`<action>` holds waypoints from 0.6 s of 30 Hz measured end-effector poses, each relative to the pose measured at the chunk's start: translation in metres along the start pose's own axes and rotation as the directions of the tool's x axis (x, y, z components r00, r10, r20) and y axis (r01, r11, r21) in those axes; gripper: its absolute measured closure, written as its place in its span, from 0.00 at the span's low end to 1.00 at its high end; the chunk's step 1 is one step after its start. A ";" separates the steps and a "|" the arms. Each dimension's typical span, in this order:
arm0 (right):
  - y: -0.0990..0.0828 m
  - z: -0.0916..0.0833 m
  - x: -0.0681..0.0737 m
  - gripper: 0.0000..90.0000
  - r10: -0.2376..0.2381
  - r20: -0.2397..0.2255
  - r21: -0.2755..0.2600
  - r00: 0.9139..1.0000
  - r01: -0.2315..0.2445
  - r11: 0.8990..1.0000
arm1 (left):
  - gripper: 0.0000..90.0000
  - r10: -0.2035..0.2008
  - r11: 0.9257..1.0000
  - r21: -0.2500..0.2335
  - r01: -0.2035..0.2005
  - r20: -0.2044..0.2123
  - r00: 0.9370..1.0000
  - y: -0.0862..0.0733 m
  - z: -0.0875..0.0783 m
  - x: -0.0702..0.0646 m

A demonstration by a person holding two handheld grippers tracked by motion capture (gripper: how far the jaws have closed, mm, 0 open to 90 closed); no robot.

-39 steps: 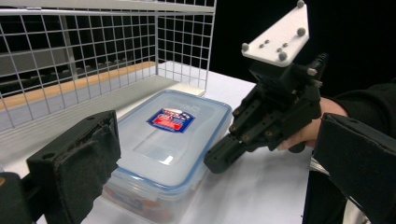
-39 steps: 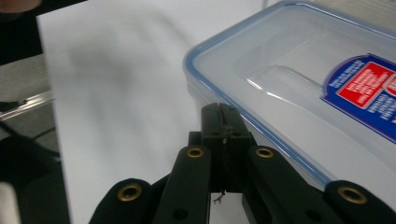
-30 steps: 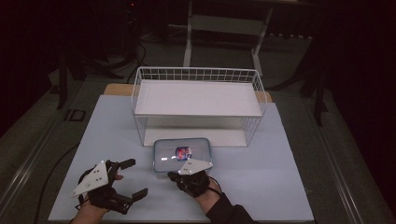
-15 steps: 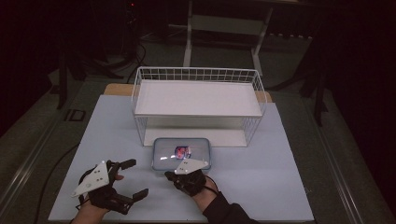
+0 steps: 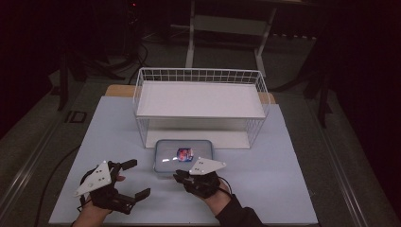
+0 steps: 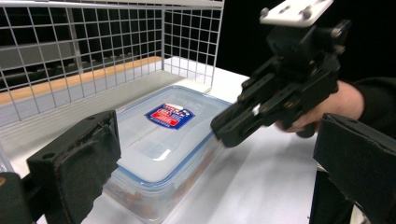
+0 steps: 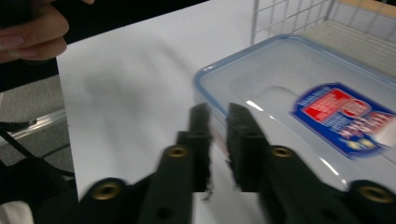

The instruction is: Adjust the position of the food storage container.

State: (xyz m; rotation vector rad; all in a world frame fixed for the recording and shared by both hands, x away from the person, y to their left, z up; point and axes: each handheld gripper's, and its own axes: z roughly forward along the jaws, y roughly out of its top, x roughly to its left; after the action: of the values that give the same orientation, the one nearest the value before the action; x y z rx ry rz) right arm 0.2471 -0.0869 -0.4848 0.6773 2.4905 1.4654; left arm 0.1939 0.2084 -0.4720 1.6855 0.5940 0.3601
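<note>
Right claw (image 5: 182, 177) nearly closed beside lidded container (image 5: 183, 154), left claw (image 5: 134, 178) spread.

a clear plastic container (image 5: 183, 156) with its blue-rimmed lid on and a red-blue label lies flat before my white wire rack (image 5: 200, 104).

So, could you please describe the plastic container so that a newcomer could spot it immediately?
Find the white wire basket on the table. Directly before its near side lies a clear lidded container. Its blue-rimmed lid and red-and-blue label mark it.
</note>
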 end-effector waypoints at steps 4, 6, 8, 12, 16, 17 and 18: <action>-0.002 -0.016 -0.005 0.51 0.019 0.023 -0.025 1.000 -0.019 1.000 | 0.00 -0.006 1.000 0.013 0.006 0.007 1.000 0.006 0.002 -0.001; -0.004 -0.023 -0.008 0.38 0.038 0.016 -0.047 0.999 -0.037 0.998 | 0.00 -0.015 1.000 0.026 0.015 0.014 1.000 0.009 0.004 -0.001; -0.005 -0.030 -0.010 0.23 0.046 -0.004 -0.065 0.999 -0.047 0.997 | 0.00 -0.027 0.999 0.036 0.026 0.016 1.000 0.011 0.006 0.000; -0.008 -0.047 -0.013 0.15 0.023 0.014 -0.109 1.000 -0.022 0.994 | 0.00 -0.068 0.997 0.030 0.068 0.014 0.998 0.015 0.010 0.005; -0.014 -0.073 -0.020 0.16 -0.015 0.080 -0.159 0.997 0.027 0.987 | 0.00 -0.113 0.992 0.056 0.113 -0.005 0.994 0.019 0.016 0.014; -0.014 -0.073 -0.020 0.16 -0.015 0.080 -0.159 0.997 0.027 0.987 | 0.00 -0.125 0.990 0.063 0.125 -0.004 0.992 0.020 0.018 0.017; -0.016 -0.083 -0.025 0.18 -0.024 0.111 -0.170 0.994 0.043 0.984 | 0.00 -0.145 0.985 0.095 0.146 -0.010 0.989 0.022 0.023 0.022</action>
State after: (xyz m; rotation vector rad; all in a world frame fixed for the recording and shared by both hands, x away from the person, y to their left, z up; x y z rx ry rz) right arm 0.2339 -0.1708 -0.4592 0.6611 2.2521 1.5652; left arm 0.2283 0.1996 -0.4570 1.7213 0.7426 0.2322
